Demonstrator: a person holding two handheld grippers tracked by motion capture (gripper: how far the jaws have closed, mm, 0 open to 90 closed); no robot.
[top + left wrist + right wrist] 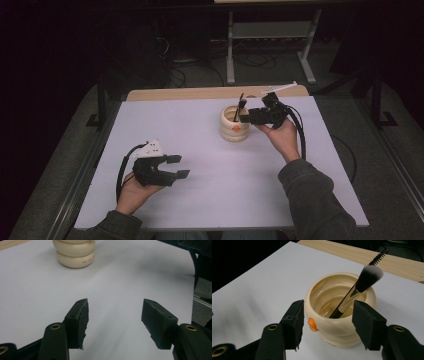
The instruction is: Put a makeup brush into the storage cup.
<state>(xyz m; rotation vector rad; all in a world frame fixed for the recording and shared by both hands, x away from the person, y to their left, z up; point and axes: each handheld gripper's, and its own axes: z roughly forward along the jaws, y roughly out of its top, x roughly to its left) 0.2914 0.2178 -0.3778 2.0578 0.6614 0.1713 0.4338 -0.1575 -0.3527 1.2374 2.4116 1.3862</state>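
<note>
Right gripper view: the right gripper point(325, 323), jaws wide and empty, is poised beside the cream ribbed ceramic cup point(339, 315) holding a black-handled makeup brush point(355, 293). The handle should probably be pinched centrally. The left gripper point(172, 166), wide apart and empty, is held well away from the cup.

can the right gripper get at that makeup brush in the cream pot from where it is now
Probably yes. The right gripper is open and sits just short of the cream pot, with the makeup brush leaning out over the far rim. Nothing blocks the bristle end, though the near rim covers the lower handle.
</note>
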